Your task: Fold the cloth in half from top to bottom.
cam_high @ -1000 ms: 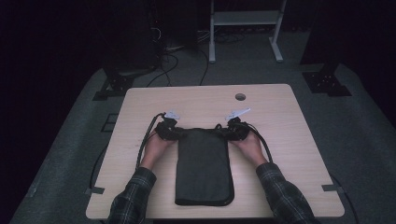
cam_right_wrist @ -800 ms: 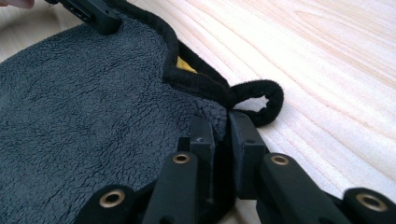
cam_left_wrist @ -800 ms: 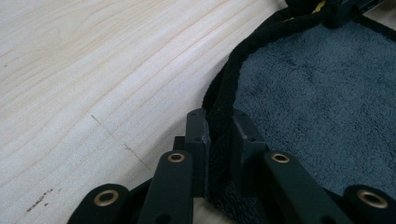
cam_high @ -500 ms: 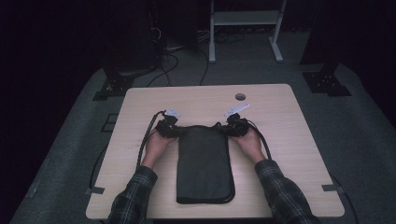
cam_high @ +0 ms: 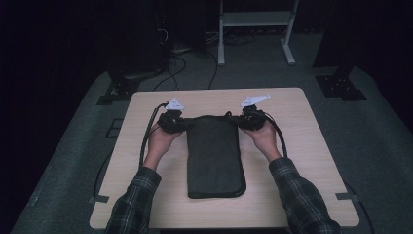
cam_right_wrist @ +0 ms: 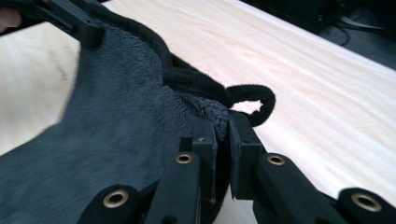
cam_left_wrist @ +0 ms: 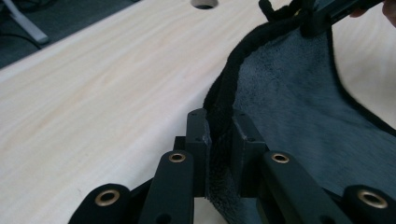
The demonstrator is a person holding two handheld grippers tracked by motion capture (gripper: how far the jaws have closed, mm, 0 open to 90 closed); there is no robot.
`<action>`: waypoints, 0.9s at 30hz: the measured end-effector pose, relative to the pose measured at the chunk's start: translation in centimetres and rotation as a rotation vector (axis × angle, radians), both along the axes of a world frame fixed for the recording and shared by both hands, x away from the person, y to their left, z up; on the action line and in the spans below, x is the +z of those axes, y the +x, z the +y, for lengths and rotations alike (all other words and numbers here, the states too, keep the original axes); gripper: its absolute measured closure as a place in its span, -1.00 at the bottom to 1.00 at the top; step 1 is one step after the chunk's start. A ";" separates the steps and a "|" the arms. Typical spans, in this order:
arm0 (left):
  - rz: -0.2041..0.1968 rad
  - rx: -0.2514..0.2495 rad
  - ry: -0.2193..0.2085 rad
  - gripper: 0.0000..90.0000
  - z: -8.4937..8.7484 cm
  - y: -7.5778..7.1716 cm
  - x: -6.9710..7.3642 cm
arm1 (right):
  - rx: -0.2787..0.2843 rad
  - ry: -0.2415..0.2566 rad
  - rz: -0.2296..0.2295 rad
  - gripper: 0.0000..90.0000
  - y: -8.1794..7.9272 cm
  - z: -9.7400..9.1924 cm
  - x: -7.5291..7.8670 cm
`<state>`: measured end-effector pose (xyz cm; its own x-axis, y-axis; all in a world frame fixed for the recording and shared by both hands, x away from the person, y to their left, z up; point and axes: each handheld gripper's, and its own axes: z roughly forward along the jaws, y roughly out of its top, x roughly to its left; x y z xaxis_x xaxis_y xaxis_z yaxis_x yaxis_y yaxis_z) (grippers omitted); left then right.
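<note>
High view, from left to right: the left gripper (cam_high: 174,122) sits at the far left corner of the towel (cam_high: 214,156), held in the person's left hand (cam_high: 160,141), a plaid sleeve (cam_high: 134,200) behind it and a black cable (cam_high: 146,136) curving off its outer side. The dark towel lies folded lengthwise down the middle of the table (cam_high: 311,161), its near end flat on the wood and its far edge drawn up between the two grippers. The right gripper (cam_high: 249,119) holds the far right corner, the right hand (cam_high: 265,139) behind it. Beyond the table stand a dark stand foot (cam_high: 117,90) on the left and a white frame (cam_high: 253,29) at the back.

Left gripper view: the jaws stand narrow, pinching the thick hem of the towel (cam_left_wrist: 299,93) between their pads, having just closed further on it. The cloth rises from the pinch toward the other gripper (cam_left_wrist: 336,11), far off at top right. A round hole (cam_left_wrist: 204,3) in the tabletop shows at the top edge.

Right gripper view: the jaws are likewise narrow and clamped on the towel's (cam_right_wrist: 107,116) corner, having just closed on it. A small cloth loop (cam_right_wrist: 254,102) sticks out just past the pads on their right. The other gripper (cam_right_wrist: 70,18) bites the opposite corner at top left.
</note>
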<state>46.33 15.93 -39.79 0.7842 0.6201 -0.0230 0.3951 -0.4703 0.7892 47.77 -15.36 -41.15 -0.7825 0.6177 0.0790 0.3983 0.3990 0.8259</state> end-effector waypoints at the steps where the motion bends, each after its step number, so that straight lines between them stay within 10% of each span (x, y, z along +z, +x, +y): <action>1: 0.007 -0.007 -0.012 0.76 0.1 -0.3 -0.1 | 0.006 0.005 -0.001 0.83 -0.4 -0.1 -0.1; 11: 0.095 -0.053 -0.140 0.75 1.1 -3.8 -1.0 | 0.080 0.045 0.016 0.83 -4.1 -1.1 -0.8; 27: 0.083 -0.127 -0.110 0.76 1.3 -9.8 -1.8 | 0.161 0.027 0.031 0.83 -9.2 -1.5 -1.4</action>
<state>36.56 17.21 -41.55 0.8487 0.5062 -0.1531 0.4040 -0.4336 0.8055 38.59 -16.89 -42.50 -0.8682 0.4817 0.1196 0.3565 0.4376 0.8255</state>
